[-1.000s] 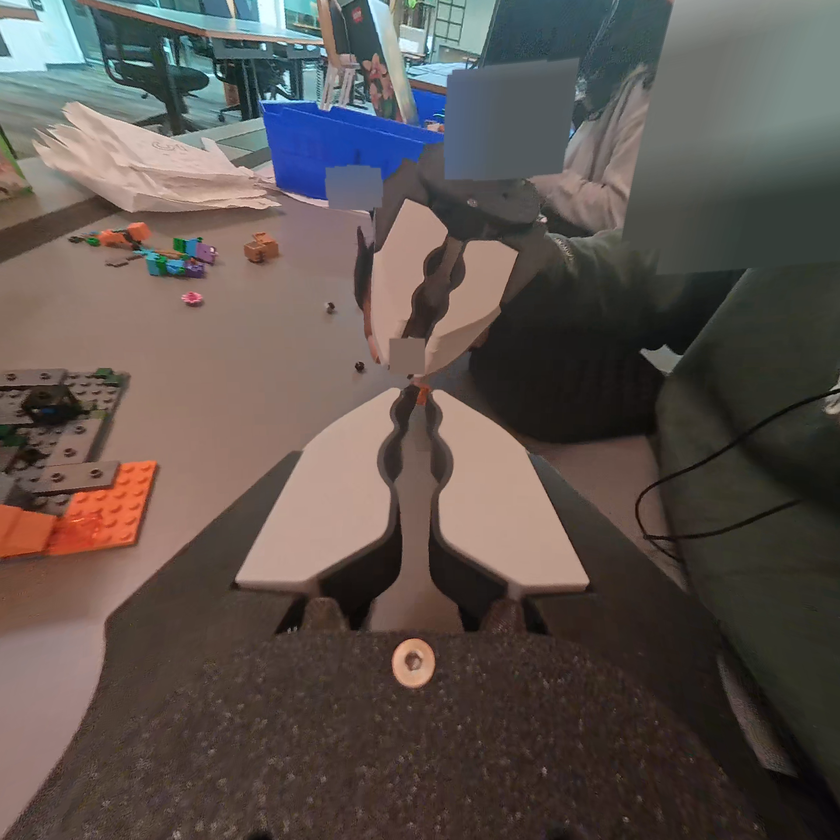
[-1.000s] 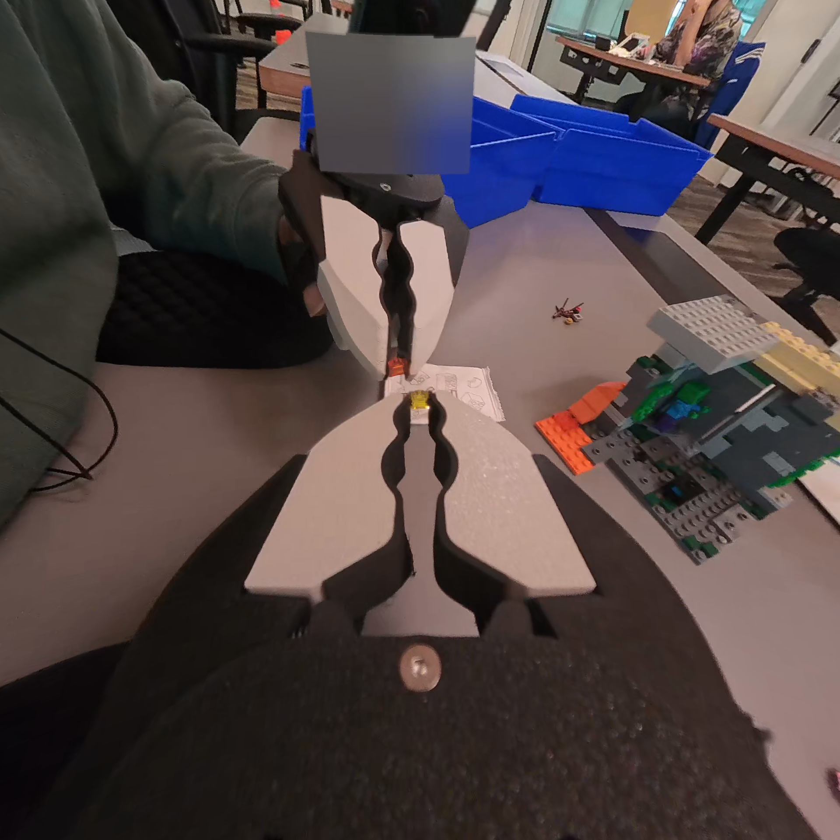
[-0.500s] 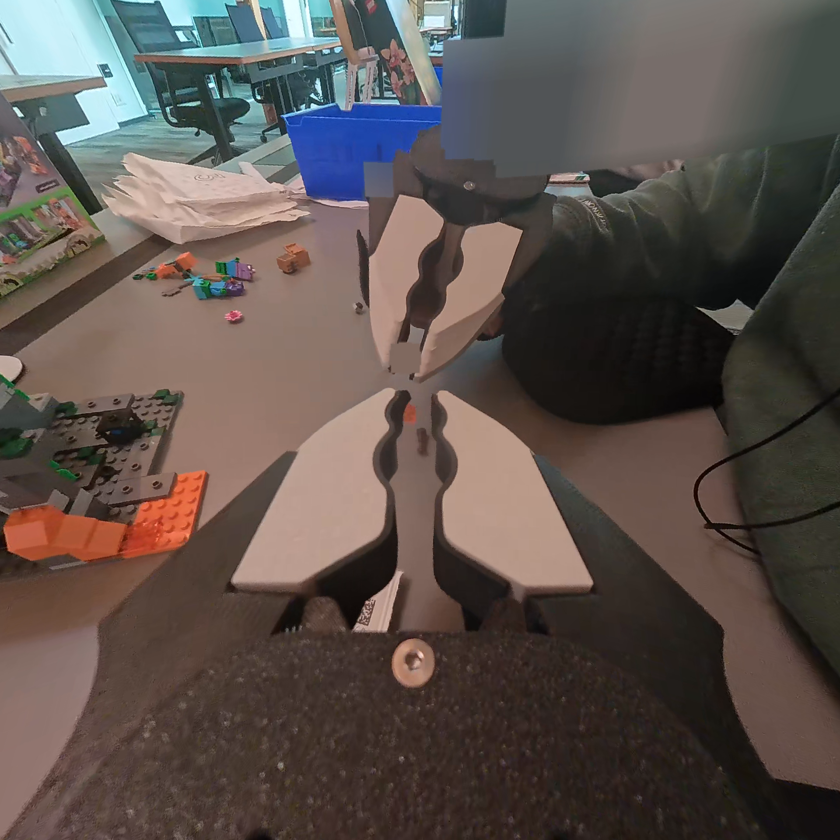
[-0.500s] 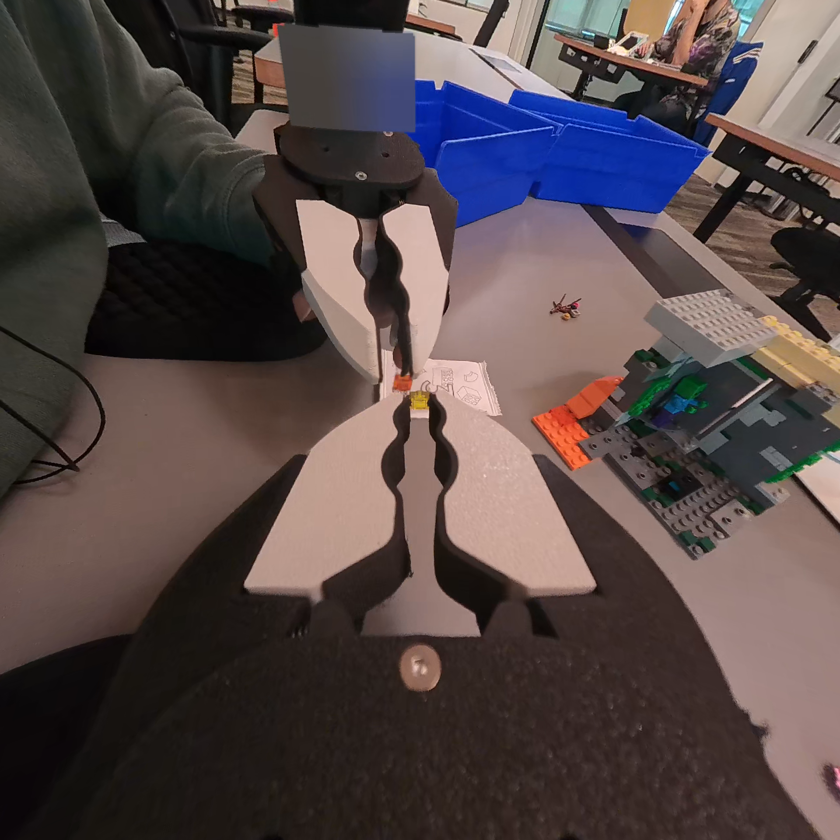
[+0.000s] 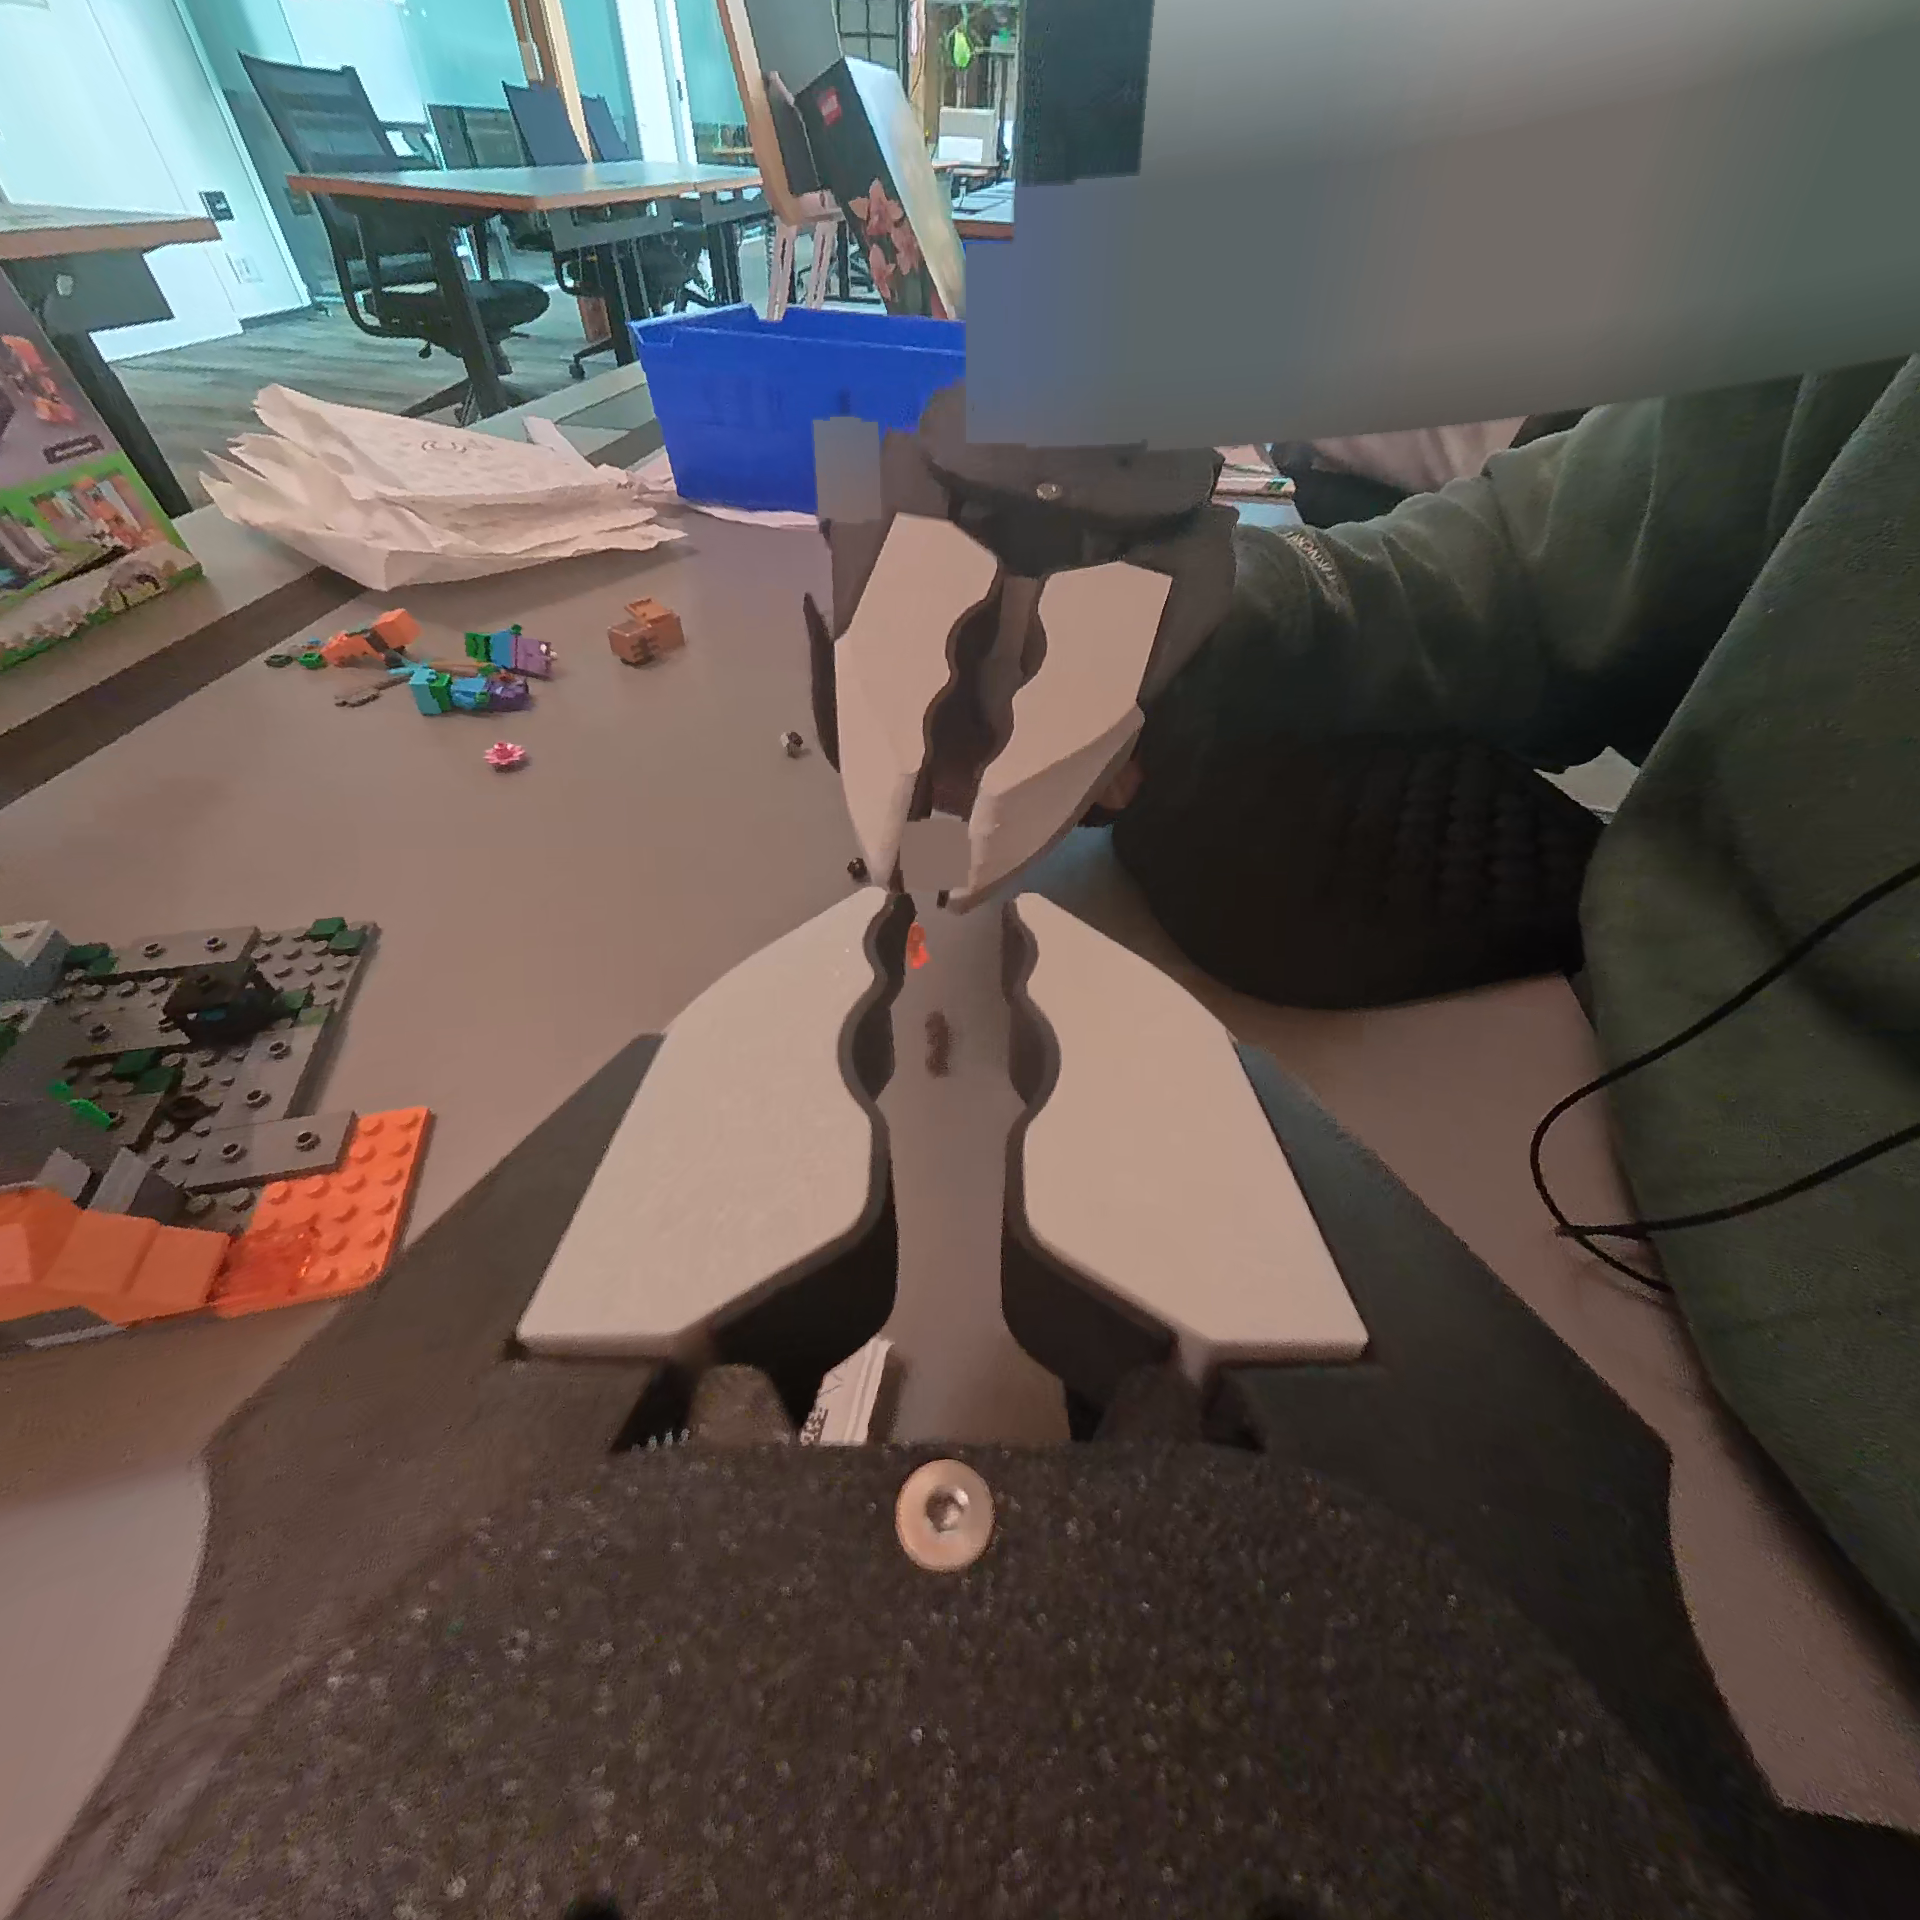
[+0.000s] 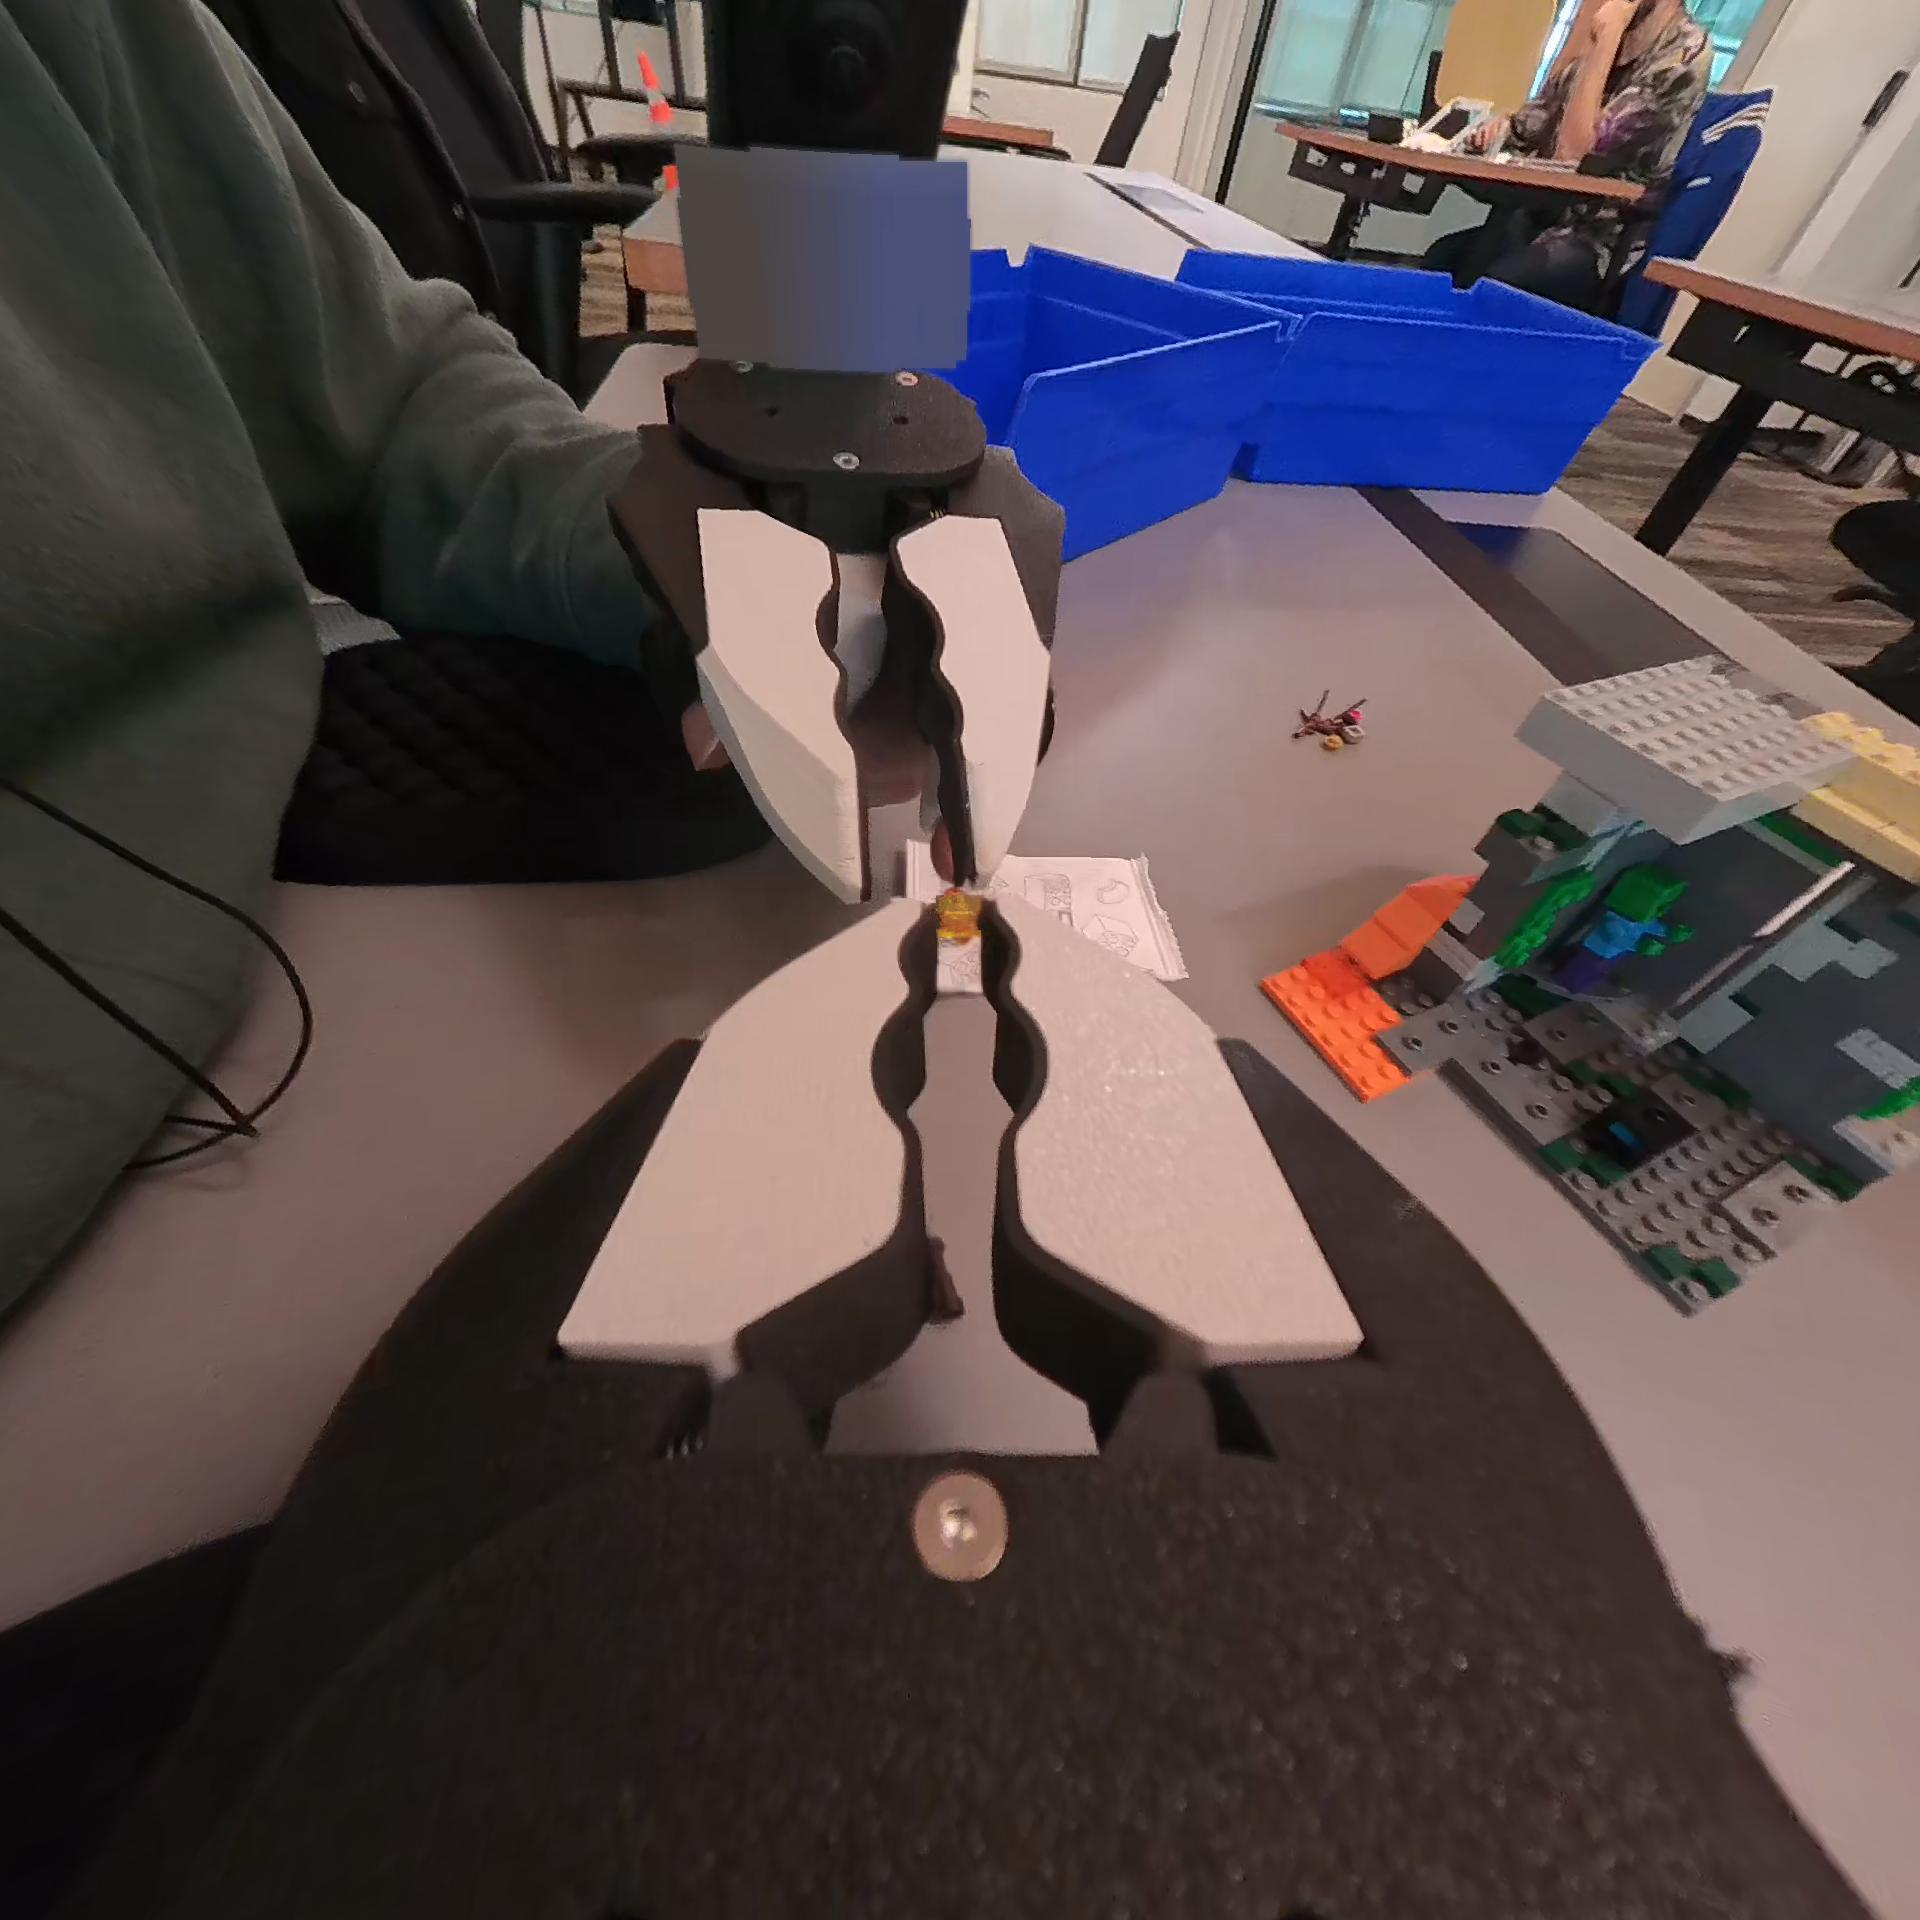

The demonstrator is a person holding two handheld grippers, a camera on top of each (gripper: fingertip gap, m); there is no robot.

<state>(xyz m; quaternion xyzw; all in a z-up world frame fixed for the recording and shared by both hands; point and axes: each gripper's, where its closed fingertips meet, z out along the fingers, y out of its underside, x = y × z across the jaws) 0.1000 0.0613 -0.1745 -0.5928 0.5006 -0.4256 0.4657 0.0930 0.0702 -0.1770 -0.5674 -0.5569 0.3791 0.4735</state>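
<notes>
In the right wrist view my right gripper (image 6: 954, 916) is shut on a tiny yellow brick piece (image 6: 957, 925) above the grey table (image 6: 520, 1039). My left gripper (image 6: 925, 878) points down at it tip to tip, its jaws a little apart. A tiny orange piece (image 6: 950, 900) sits on top of the yellow one. In the left wrist view my left gripper (image 5: 943, 902) is open, with the orange piece (image 5: 916, 945) in the gap close to its left finger. The right gripper (image 5: 928, 885) faces it; a blur patch hides the yellow piece there.
A brick build on grey and orange plates (image 6: 1662, 987) stands right of the grippers and also shows in the left wrist view (image 5: 187, 1091). Blue bins (image 6: 1351, 395), a printed sheet (image 6: 1101, 904), white paper bags (image 5: 436, 488), loose bricks (image 5: 447, 665) and a black padded rest (image 6: 499, 748) lie around. My left and right fingertips are right by each other.
My left gripper brought the orange piece down onto the yellow piece, then its jaws widened. The right gripper stayed shut and nearly still.
</notes>
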